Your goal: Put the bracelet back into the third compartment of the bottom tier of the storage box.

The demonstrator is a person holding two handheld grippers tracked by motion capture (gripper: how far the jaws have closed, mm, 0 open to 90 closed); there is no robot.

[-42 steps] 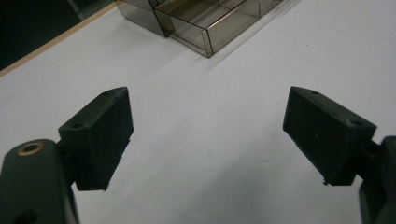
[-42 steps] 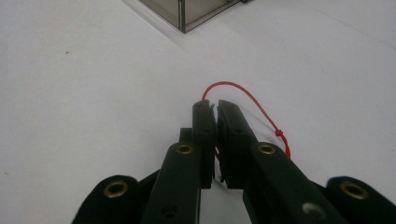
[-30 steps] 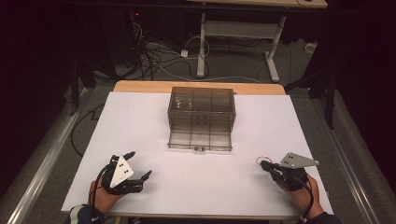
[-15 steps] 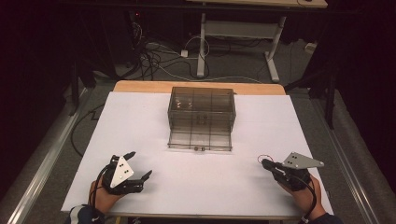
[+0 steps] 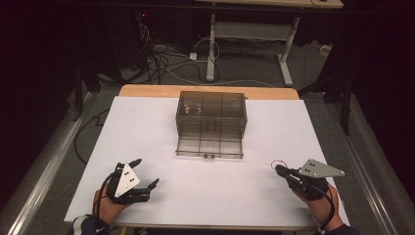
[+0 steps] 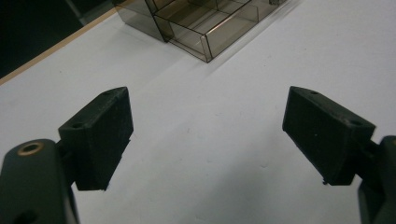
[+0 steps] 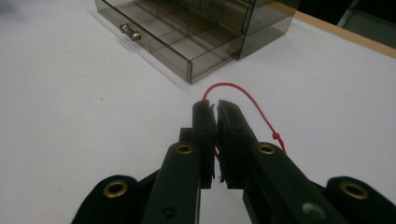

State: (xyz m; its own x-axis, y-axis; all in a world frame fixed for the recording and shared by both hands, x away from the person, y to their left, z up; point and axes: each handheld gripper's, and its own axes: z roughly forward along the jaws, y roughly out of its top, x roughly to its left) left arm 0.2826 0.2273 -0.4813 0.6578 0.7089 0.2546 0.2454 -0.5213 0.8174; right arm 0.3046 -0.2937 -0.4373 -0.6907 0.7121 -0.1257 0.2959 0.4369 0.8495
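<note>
1. On the near left of the white table (image 5: 147, 127), the left gripper (image 5: 147, 172) rests low in the person's hand with its jaws spread wide and nothing between them. In the left gripper view the two black pads (image 6: 100, 135) frame bare table, with a corner of the box further ahead. It looks parked and ready, free to steady something if called on.

2. In the middle, toward the far side, stands a smoky clear drawer box (image 5: 211, 122). Its bottom drawer (image 5: 209, 148) is pulled out toward the person, and the small metal knob (image 7: 130, 31) on its front faces the near edge. The open drawer seems empty, as far as the tinted plastic lets me tell — probably it waits to receive something.

3. On the near right, the right gripper (image 5: 278, 169) is pinched down on a thin red string (image 7: 252, 105). The jaws are nearly together, and a loop of the string arcs out past the tips, with a small knot along the strand beside the jaw. In the high view the loop (image 5: 279, 163) shows at the gripper's tip, well apart from the drawer — the gripper points toward the box, so carrying the string to the open drawer is my guess at the step in hand.
</note>
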